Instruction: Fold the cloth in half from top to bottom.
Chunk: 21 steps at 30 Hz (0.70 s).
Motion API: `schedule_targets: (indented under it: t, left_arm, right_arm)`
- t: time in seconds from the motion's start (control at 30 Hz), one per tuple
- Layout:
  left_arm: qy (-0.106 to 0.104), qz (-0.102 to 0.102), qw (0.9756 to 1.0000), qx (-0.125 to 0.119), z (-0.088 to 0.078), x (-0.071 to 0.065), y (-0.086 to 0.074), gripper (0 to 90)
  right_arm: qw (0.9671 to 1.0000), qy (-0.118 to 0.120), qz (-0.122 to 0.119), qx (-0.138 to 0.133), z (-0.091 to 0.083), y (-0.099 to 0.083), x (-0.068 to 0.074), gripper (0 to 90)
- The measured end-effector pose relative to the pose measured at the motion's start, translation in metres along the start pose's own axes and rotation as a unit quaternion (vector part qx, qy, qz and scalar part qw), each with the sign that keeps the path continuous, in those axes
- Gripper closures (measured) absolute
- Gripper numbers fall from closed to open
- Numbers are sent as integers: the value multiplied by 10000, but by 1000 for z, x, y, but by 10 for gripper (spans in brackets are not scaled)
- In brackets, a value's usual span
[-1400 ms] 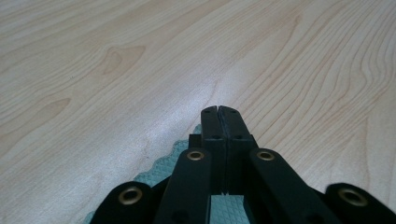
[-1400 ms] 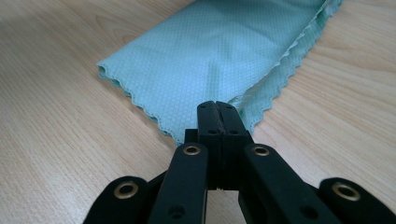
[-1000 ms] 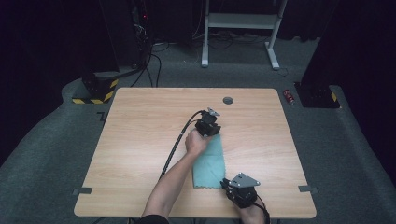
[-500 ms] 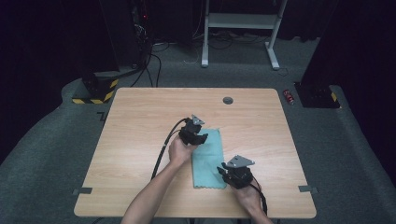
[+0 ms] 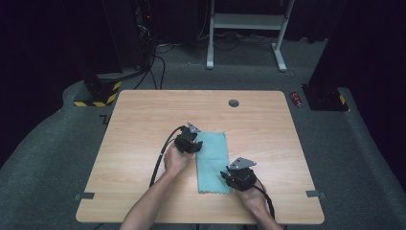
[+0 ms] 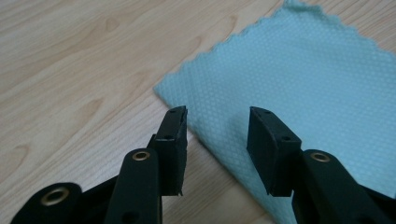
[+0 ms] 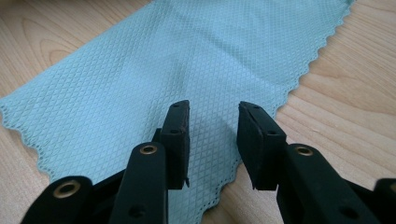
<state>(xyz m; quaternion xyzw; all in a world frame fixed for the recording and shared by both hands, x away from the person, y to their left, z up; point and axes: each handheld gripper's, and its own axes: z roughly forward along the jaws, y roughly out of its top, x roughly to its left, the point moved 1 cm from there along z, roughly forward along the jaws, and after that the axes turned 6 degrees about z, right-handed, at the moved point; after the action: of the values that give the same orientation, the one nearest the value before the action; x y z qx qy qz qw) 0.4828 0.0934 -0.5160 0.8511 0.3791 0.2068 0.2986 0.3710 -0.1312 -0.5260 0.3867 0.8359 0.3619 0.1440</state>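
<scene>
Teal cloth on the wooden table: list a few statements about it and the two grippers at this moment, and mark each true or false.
1. The teal cloth lies flat on the table. True.
2. The left gripper is clamped on a raised corner. False: its jaws stand apart over the cloth's edge, gripping nothing.
3. The right gripper is open above the cloth. True.
4. The cloth is crumpled into a ball. False: it is spread out smooth.
5. A red cup stands on the cloth. False: nothing stands on it.

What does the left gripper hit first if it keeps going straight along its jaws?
Probably the light-blue textured cloth: the left gripper, jaws open, points down at its near edge on the wooden table. Depth is uncertain.
</scene>
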Motion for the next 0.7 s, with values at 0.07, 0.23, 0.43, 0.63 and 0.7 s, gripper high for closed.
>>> schedule_targets:
  t: [0.07, 0.23, 0.43, 0.63, 0.7]
  left_arm:
    - [8, -52, 10000, -15, -2, 2, -3, 576]
    - [-63, -31, 9999, -135, -14, -3, -7, 564]
    - [-254, -119, 9990, -337, -33, -14, -15, 531]
    - [-388, -177, 9982, -416, -48, -28, -28, 505]
    - [-404, -148, 9983, -401, -51, -34, -32, 494]
  right_arm:
    - [10000, -10, -44, -13, -1, 0, -1, 632]
    - [10000, -23, -58, -7, -5, -3, -2, 616]
    - [9999, 25, -15, -114, -14, -8, -1, 604]
    - [9999, 87, -17, -127, -16, -11, 0, 598]
    - [9999, 117, -14, -121, -15, -12, 1, 597]
